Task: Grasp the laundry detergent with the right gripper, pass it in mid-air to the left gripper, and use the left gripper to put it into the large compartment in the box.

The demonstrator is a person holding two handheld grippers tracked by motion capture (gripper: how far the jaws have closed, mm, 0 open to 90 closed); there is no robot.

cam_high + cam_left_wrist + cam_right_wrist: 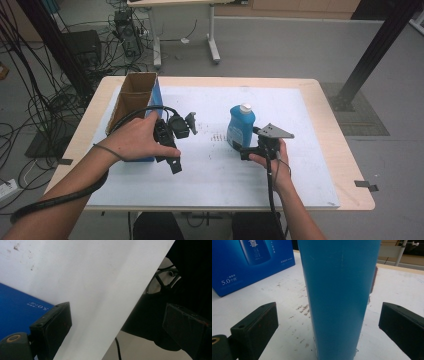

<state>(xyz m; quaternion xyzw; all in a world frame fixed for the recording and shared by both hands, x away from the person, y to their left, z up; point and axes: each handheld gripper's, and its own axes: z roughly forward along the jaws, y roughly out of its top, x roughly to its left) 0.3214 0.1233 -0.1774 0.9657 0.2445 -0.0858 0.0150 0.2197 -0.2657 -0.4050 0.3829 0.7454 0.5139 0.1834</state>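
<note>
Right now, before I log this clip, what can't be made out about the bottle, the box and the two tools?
- Blue bottle: cap and base cut off by the right gripper view's edges; label unseen.
- Open cardboard box: inside hidden by its walls in the high view.
- Left tool: jaw gap hidden by the hand in the high view.
- Right tool: open, astride the bottle; contact unclear.

My bottle (240, 127) stands upright on the white mat (300, 150) that covers the tabletop, a little right of the mat's middle and about midway between its far and near edges. It is blue plastic with a white cap on top and a paler label on its side. In my right gripper view its smooth blue body (339, 297) rises straight between my two jaws, touching neither, its base on the scuffed white mat. The cap is on.
</note>
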